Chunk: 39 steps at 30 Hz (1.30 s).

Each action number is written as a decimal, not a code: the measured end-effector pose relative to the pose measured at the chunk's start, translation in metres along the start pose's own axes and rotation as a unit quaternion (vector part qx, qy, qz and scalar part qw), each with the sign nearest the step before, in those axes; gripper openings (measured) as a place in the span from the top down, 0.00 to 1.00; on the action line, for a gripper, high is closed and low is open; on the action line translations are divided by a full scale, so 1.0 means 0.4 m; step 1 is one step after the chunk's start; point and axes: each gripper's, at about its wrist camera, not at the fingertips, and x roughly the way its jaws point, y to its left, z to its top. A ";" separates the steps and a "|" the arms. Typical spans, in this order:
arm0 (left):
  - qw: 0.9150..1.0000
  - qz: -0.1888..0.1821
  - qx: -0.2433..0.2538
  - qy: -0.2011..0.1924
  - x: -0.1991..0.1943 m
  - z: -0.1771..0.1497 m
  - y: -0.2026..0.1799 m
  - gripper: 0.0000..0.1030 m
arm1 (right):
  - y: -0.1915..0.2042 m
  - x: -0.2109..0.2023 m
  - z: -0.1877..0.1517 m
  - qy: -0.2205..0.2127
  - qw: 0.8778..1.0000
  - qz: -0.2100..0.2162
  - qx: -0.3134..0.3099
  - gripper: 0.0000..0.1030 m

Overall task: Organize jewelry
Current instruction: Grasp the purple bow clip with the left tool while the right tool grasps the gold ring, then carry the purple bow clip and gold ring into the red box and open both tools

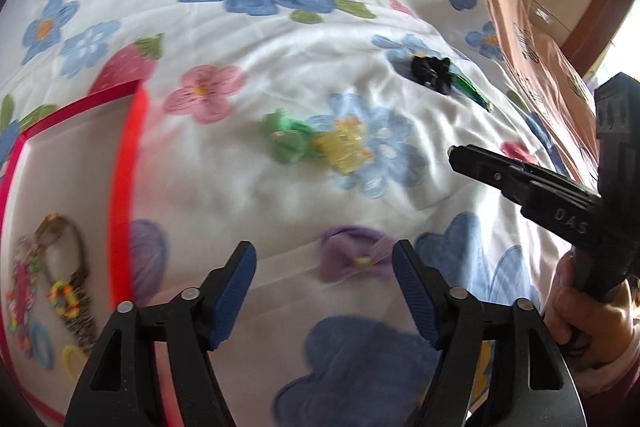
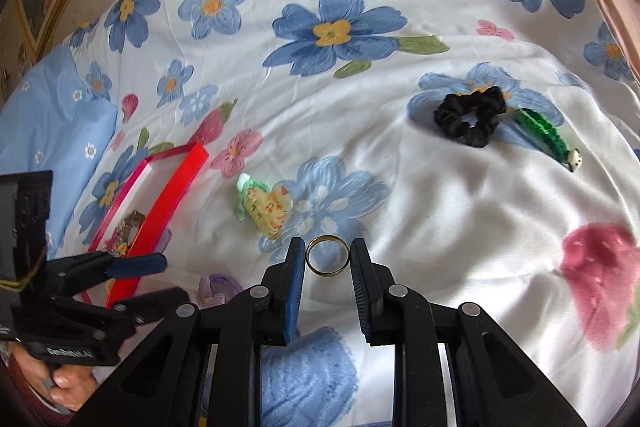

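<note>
Right gripper, bottom centre of its view: blue ribbed pads bracket a thin gold ring, jaws narrow, pad contact unclear. Left gripper stands wide open, nothing between its pads, over the floral sheet. Only the left view shows inside the red tray, lower left: beaded bracelets and elastic loops. Right view shows sharply a black scrunchie, green clip, yellow claw clip.

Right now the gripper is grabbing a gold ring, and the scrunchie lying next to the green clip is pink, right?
Not pink. The right wrist view shows the scrunchie is black. It does lie beside the green clip, and the right gripper has the gold ring between its fingers.
</note>
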 end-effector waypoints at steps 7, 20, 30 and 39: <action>0.999 0.023 0.041 0.007 0.075 0.007 -0.054 0.84 | -0.023 -0.014 0.000 -0.004 1.000 0.009 0.018 0.77; 0.998 0.025 0.023 -0.052 -0.091 -0.041 -0.002 0.96 | 0.064 -0.039 -0.003 -0.011 0.999 0.044 -0.006 0.77; 0.995 0.047 -0.030 -0.087 -0.247 -0.121 0.103 0.96 | 0.179 -0.043 -0.010 -0.010 0.996 0.081 -0.036 0.78; 0.988 0.074 -0.085 -0.110 -0.356 -0.197 0.211 0.96 | 0.304 -0.015 -0.027 0.008 0.990 0.119 -0.073 0.77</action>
